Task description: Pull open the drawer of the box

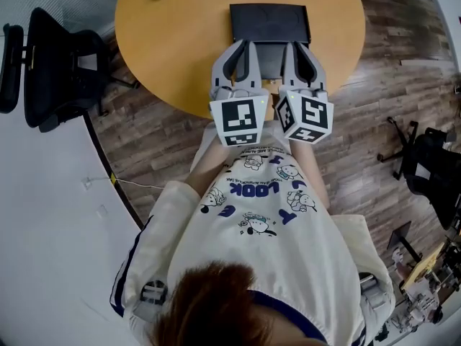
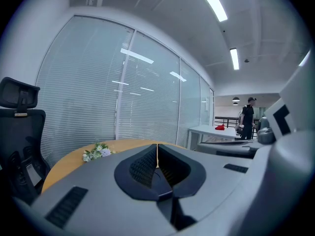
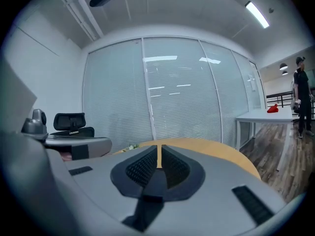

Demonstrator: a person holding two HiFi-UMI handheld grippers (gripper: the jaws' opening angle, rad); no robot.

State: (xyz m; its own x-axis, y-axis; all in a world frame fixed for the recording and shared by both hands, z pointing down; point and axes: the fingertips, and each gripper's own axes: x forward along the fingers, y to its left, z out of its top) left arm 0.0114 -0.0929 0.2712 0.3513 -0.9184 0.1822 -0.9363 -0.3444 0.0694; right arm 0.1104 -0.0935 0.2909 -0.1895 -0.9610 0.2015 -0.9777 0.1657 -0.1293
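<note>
**Head view: box straight ahead, flanked by two closed grippers**

Nearest the person, the left gripper [image 1: 241, 49] and the right gripper [image 1: 302, 49] are held side by side over the near edge of the round table [image 1: 173, 42], both pointing away from the body. Each gripper view shows its jaws pressed together with nothing between them. Neither gripper view shows the box, as both look out over the tabletop toward the blinds.

Just beyond the fingertips lies the black box [image 1: 270, 21], its long axis running left to right across the person. A dark section [image 1: 270, 58] reaches from the box toward the person, in the gap between the two grippers. Whether this is the drawer partly out cannot be told.

Judgement: neither gripper is clearly nearer. The pull would run straight back toward the body, and the jaws would have to part first.
</note>
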